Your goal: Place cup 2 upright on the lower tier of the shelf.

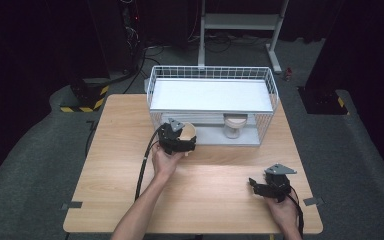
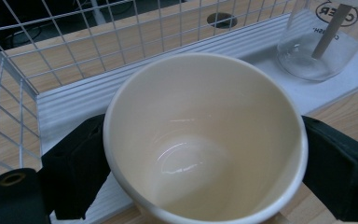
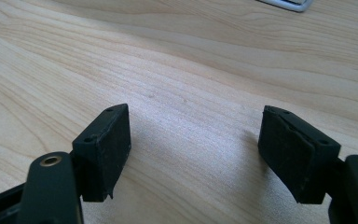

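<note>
Left tongs (image 1: 180,142) are clamped on a cream cup (image 1: 189,131), one pad on each side of its wall. In the left gripper view the cup tips toward the camera, mouth open and nothing inside. It is held at the front edge of the lower shelf (image 2: 74,100) of the white wire rack (image 1: 210,75), which stands at 12 o'clock on the tabletop (image 1: 220,195). A clear glass jar (image 1: 235,125) with a stick (image 2: 331,28) in it already sits on that shelf, at 3 o'clock from the cup and well apart from it. Right tongs (image 1: 260,186) rest at 4 o'clock on the tabletop, pads spread with only bare wood between them, so they are idle. My read: the grasp is done and the cup is at the shelf mouth. It is not yet set down on the shelf or clear of the rack, and the release remains. Whether the cup is going in or coming out I can't judge from this. Hard to make out: the cup's base is cut off at the bottom of the left gripper view, and in the high view the tongs cover it, so I can't tell whether it touches the shelf lip or hangs just above. The jar's top and its printed label are cropped, and the stick's upper end is out of frame.
</note>
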